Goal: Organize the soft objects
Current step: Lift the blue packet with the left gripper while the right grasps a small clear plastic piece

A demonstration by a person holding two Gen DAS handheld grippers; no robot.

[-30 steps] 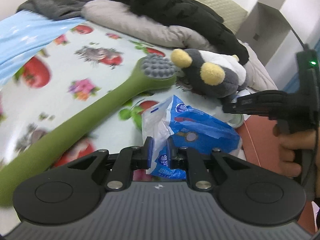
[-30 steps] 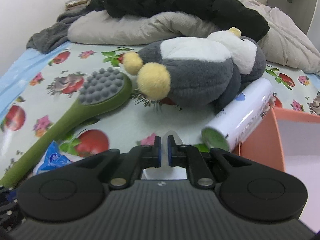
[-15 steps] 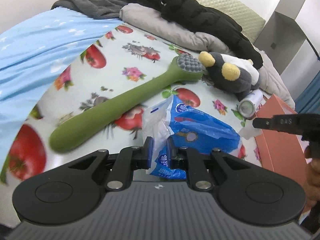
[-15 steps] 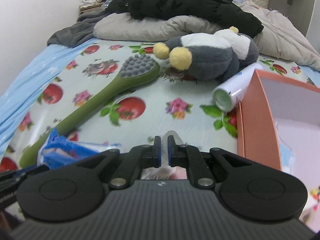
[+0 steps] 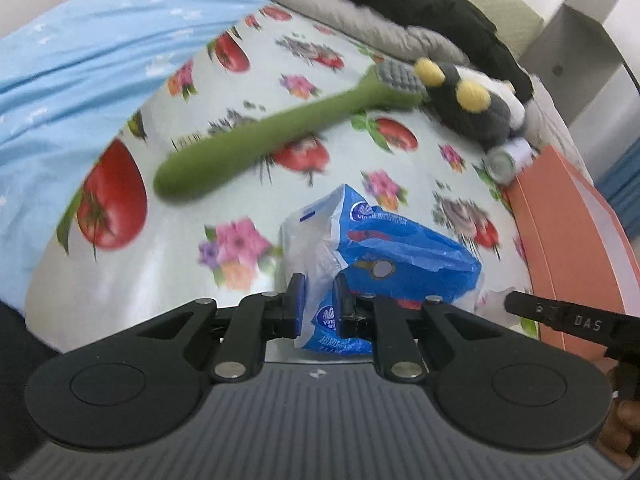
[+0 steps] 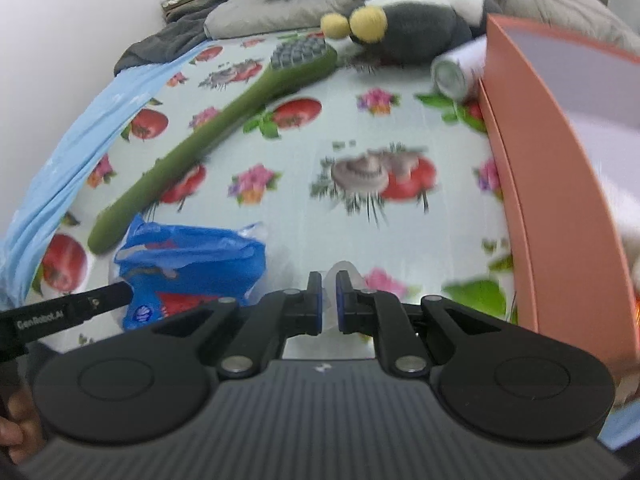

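I read the left gripper (image 5: pixel 319 300) clenched on the blue tissue pack (image 5: pixel 384 252), held above the near end of the bed (image 5: pixel 248 240), the right gripper (image 6: pixel 329 300) pinching its clear wrapper edge (image 6: pixel 340 274), the orange box (image 6: pixel 560 184) to the right, the green brush (image 6: pixel 208 140) and plush toy (image 6: pixel 416 24) farther off.

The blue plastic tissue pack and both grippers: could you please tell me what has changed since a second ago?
Both grippers have drawn back from the grey penguin plush, carrying the blue plastic tissue pack with them. Unchanged: the left gripper is clamped on its wrapper, the right gripper on a translucent edge; the long green massage brush, white spray can and orange box lie where they were.
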